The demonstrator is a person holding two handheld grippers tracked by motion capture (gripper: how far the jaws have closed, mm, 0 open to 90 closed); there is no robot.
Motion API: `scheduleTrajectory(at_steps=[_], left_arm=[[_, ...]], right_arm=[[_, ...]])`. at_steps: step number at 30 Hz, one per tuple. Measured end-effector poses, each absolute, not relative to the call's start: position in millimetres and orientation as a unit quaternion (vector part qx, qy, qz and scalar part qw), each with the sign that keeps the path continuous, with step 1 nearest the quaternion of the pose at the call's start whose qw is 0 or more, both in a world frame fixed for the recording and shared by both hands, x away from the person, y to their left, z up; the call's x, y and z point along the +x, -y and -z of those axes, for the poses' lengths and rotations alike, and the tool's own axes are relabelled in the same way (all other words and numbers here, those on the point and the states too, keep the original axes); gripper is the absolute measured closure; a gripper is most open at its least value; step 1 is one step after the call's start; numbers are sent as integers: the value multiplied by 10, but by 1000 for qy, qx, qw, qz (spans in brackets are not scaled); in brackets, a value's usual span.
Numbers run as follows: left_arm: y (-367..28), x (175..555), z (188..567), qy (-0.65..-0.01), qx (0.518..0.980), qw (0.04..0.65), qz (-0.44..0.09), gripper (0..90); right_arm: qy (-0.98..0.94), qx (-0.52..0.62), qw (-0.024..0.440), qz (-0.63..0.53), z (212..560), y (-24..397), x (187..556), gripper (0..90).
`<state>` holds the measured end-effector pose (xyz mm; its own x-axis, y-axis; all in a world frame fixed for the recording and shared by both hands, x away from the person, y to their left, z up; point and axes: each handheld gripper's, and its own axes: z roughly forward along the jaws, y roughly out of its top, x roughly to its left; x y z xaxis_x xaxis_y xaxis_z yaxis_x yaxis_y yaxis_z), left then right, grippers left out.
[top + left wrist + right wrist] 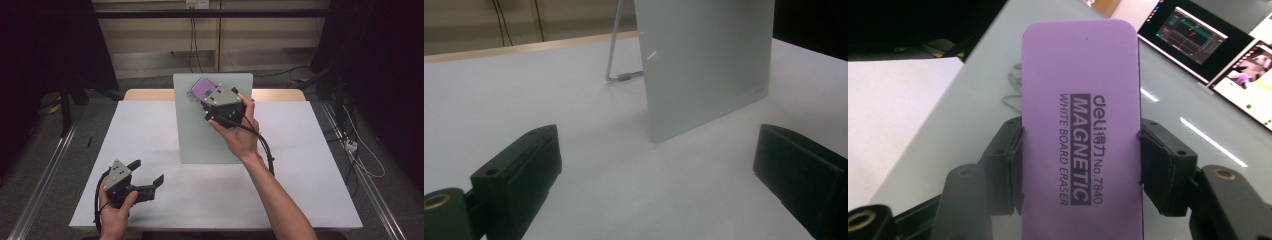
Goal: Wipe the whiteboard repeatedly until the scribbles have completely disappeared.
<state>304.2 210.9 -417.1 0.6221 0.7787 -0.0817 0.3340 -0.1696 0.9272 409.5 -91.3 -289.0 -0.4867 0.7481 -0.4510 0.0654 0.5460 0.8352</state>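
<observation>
Nearest the high camera, at about seven o'clock on the white surface (165, 200), the left tool (150, 181) rests with its black jaws spread wide, nothing between them. Toward twelve o'clock stands a pale green glass whiteboard (195, 135), leaning on a wire stand (616, 60). The right tool (1080, 165) pinches a flat purple rectangular magnetic eraser (1080, 115) by its long edges against the board's upper part. Its long axis runs straight ahead from the jaws, pointing toward eleven o'clock.

board (200, 135) upright mid-table (150, 125) | eraser (203, 88) against its top | left hand-held gripper (148, 175) front-left
</observation>
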Motion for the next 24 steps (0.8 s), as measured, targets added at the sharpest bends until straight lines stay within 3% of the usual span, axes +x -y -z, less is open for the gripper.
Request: scheduleTrajectory(at_steps=[12, 16, 24], left_arm=[[-2119, 3042, 4170, -380, 732, 523, -213, 51], [-2123, 3044, 4170, -381, 732, 523, -214, 51], [-2147, 3043, 4166, -383, 730, 523, -216, 51]], right_arm=[[-798, 231, 412, -374, 3212, 515, 4006, 417], [-800, 230, 402, -381, 3186, 550, 4021, 417], [-773, 252, 431, -391, 2928, 760, 4090, 417]])
